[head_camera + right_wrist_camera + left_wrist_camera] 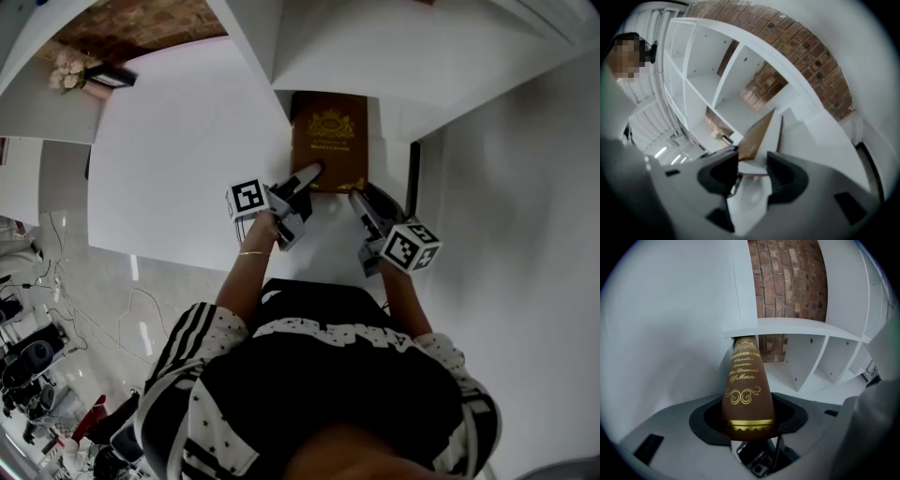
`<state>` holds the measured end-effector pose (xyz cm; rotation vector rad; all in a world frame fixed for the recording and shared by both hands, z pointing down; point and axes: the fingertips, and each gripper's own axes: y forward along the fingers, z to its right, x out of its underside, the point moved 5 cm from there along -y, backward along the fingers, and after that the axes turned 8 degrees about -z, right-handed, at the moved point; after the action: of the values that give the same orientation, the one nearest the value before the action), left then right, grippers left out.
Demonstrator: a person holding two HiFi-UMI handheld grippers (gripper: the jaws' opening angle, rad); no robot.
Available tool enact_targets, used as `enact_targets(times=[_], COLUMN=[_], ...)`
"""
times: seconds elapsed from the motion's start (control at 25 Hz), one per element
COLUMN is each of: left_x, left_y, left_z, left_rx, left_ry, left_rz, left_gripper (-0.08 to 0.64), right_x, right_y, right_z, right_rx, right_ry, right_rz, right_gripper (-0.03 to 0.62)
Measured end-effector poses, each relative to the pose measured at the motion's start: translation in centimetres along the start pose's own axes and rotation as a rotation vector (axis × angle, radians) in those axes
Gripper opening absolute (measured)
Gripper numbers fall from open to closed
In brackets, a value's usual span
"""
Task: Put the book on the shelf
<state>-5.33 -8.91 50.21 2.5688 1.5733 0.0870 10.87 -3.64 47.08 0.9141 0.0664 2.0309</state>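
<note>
I am shelving the book [328, 141]: it is lying partway inside the shelf [394, 47], my left claw [749, 425] clenching its spine, my right claw [752, 154] released beside its corner. Next, I'm thinking: pushing it home, then letting go.

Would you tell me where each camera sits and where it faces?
Head view: on the person's head, down at book, left gripper, right gripper, forearms, torso.
Left gripper view: on the left gripper, along the gripped book's spine into the shelf.
Right gripper view: on the right gripper, past open jaws toward shelf compartments.
Shared: all show the book.
</note>
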Motion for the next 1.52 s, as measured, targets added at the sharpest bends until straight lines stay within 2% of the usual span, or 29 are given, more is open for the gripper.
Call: enact_targets(times=[0.32,0.76,1.52], left_x=[-4.6,-5.1,-5.2], left_y=[1.1,1.4,1.8], left_z=[-3.1,-1.3,1.6], left_rx=[0.001,-0.011,-0.043], left_ry=[0.024,0.051,0.057], left_rz=[0.061,0.122,0.120], left_gripper=[0.259,0.259,0.266], right_x=[-0.9,-2.1,-4.0], right_y=[5.1,4.6,3.5], right_z=[2.9,1.7,-0.4], right_rx=[-0.005,0.039,0.108], right_ry=[-0.010,-0.007,0.001], right_rz=[0.030,0.048,0.090], right_gripper=[0.204,0.204,0.204])
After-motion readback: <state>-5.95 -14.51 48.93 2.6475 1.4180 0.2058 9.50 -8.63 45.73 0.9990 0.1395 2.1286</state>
